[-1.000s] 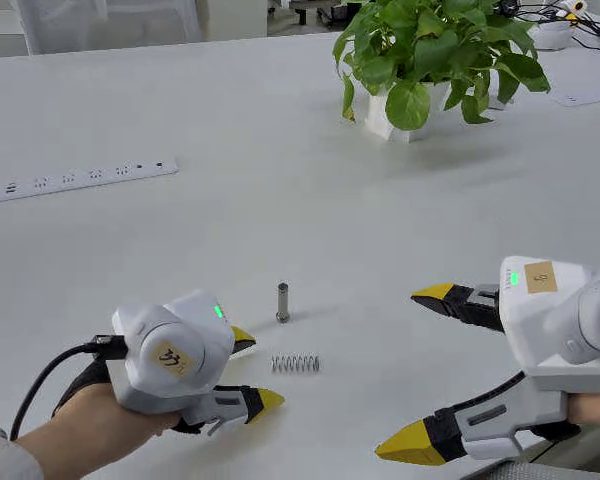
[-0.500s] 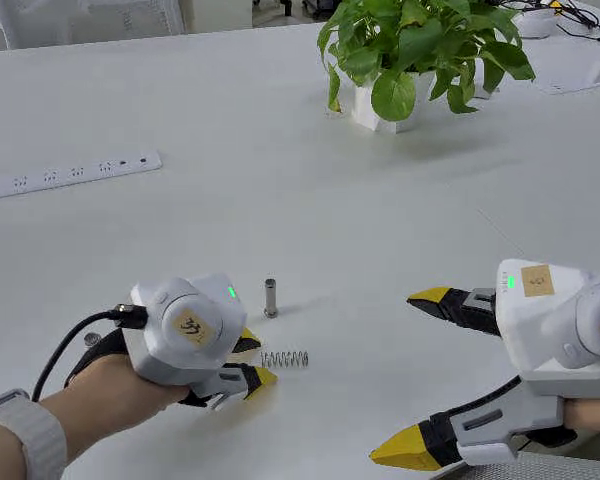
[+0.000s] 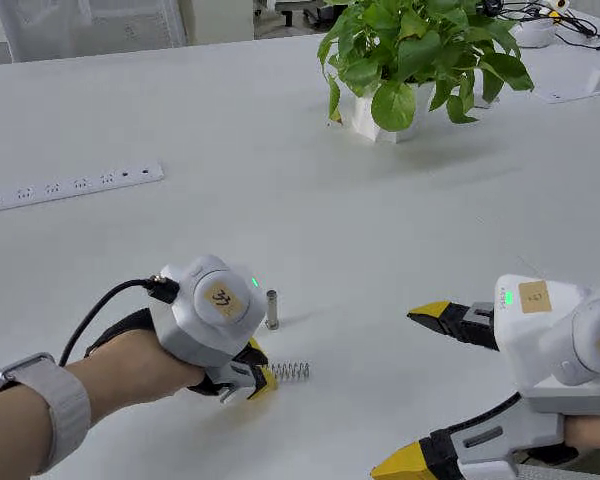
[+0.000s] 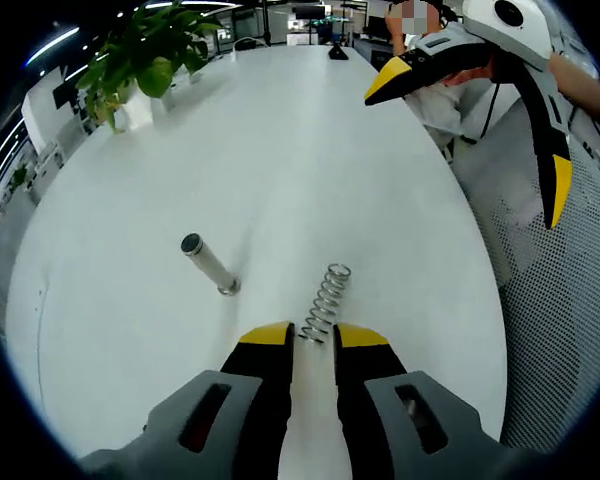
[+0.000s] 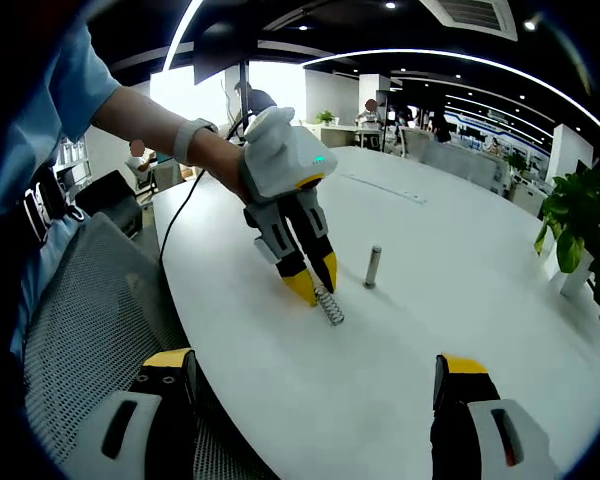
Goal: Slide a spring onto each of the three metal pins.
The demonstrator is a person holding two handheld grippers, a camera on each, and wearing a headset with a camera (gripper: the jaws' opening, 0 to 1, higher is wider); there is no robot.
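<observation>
A single metal pin (image 3: 272,309) stands upright on the white table (image 3: 280,200). A spring (image 3: 292,371) lies flat just beside the pin, on the side nearer the person, and does not touch it.

The left gripper (image 4: 315,333) is down at the table, close to the pin. Its jaws are drawn close together, with the near end of the spring between their yellow tips. I cannot tell whether they actually pinch the spring.

The right gripper (image 3: 412,390) is well to the right of the pin. Its jaws are spread wide with nothing between them.

Far beyond the pin and to its right, a white pot (image 3: 365,115) holds a leafy green plant (image 3: 420,45). A white power strip (image 3: 70,187) lies well away from the pin, beyond it to the left.
</observation>
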